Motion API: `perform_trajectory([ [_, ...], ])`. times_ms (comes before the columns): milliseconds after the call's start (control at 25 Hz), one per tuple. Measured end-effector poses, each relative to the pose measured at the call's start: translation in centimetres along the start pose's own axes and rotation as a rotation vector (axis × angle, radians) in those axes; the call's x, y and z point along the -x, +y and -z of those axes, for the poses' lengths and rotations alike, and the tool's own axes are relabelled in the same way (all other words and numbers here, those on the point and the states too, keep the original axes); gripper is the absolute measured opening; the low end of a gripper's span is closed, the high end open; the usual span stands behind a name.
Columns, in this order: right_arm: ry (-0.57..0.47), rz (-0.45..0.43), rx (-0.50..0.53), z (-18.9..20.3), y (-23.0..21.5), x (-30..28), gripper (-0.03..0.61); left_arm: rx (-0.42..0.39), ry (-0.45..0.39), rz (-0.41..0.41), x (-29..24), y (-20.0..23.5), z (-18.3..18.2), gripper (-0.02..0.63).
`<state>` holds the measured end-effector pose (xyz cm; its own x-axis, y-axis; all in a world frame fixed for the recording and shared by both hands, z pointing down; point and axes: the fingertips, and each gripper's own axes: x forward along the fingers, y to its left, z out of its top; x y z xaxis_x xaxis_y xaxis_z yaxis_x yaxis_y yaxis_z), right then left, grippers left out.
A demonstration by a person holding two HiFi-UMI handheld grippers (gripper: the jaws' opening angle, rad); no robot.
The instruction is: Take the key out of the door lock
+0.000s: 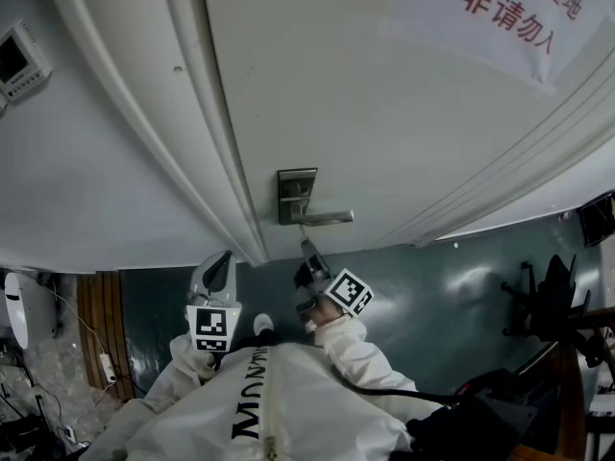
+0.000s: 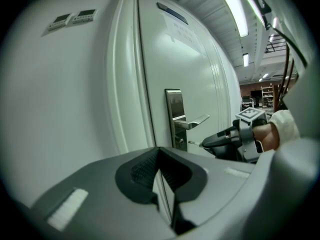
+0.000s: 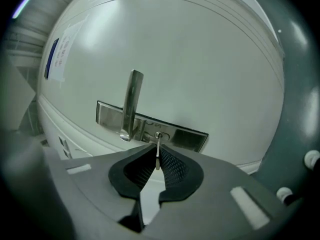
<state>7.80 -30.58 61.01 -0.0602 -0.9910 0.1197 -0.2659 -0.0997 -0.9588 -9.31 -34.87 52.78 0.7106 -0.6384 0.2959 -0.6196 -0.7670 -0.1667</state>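
Note:
A steel lock plate (image 1: 296,196) with a lever handle (image 1: 325,219) sits on the white door (image 1: 384,113). A thin key (image 3: 158,153) points into the keyhole (image 3: 158,135) just below the handle (image 3: 131,104). My right gripper (image 3: 156,158) is shut on the key's blade, its tips close to the plate (image 3: 190,136). The left gripper view shows the key (image 2: 195,144) bridging the lock (image 2: 181,144) and the right gripper (image 2: 220,143). My left gripper (image 2: 159,151) is shut on nothing, held back from the door frame, left of the right gripper (image 1: 307,250).
A paper notice with red characters (image 1: 519,12) hangs high on the door. A wall control panel (image 1: 17,60) is left of the door frame (image 1: 207,133). Dark chairs (image 1: 557,296) stand on the teal floor to the right.

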Motion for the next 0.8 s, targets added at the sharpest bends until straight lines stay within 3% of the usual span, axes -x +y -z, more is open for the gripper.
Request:
perform_trajectory([
  [520,0.075,0.086,0.494,-0.7,2.2,1.8,0.023,-0.004,-0.01,0.034,-1.4,-1.7,-0.7,0.0],
  [800,0.136,0.188,0.889,-1.0,3.3,2.8,0.023,-0.003,-0.007,0.042,-2.0,-2.5,-0.7,0.0],
])
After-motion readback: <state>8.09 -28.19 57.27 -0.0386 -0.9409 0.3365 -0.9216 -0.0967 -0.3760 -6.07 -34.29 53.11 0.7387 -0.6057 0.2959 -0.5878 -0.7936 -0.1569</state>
